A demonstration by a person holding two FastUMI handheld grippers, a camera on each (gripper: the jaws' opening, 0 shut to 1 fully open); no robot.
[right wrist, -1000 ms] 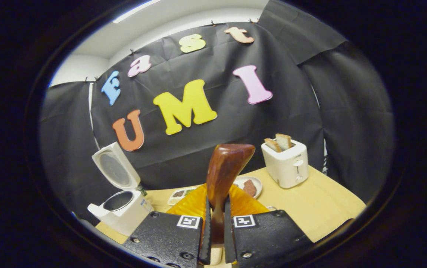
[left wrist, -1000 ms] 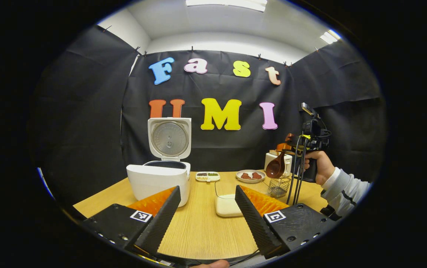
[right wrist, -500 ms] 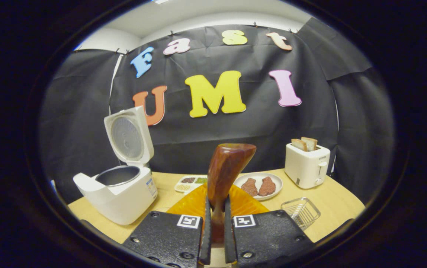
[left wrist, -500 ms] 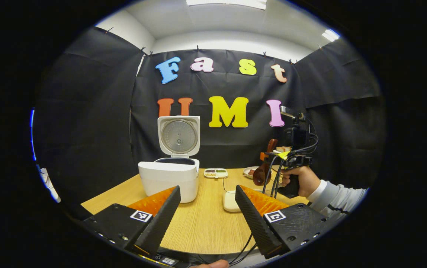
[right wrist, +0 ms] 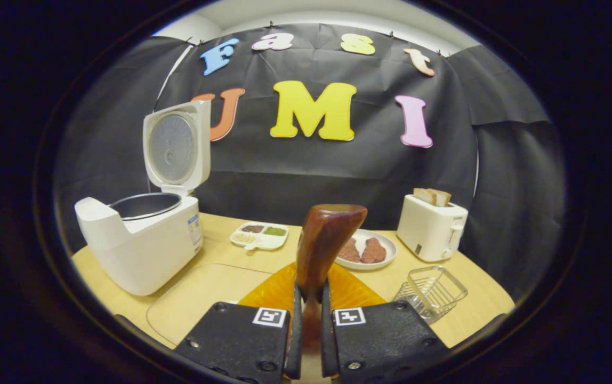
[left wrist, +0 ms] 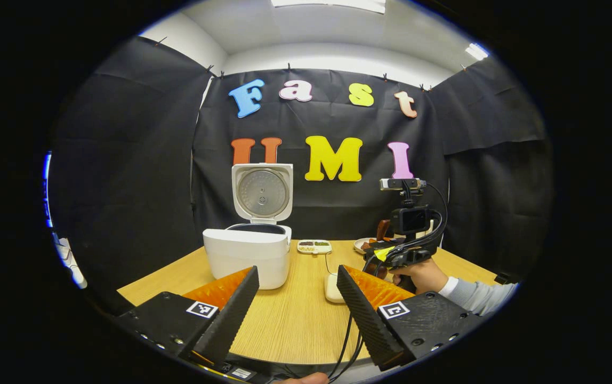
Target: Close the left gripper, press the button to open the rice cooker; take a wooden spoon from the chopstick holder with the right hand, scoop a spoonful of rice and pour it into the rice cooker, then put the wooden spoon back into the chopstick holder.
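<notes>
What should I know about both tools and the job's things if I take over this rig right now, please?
Left tool: open, empty, low over the table's near edge.
Right tool: shut on the spoon handle, bowl pointing up and forward, over the table's middle.
Cooker: lid up, pot open, at the left.
Holder: wire basket at the right, nothing in it.
Rice container: ahead of the right tool; contents not clear from here.
Done: cooker opened, spoon taken.
Left: scoop rice, pour it into the cooker, return the spoon to the holder.
</notes>
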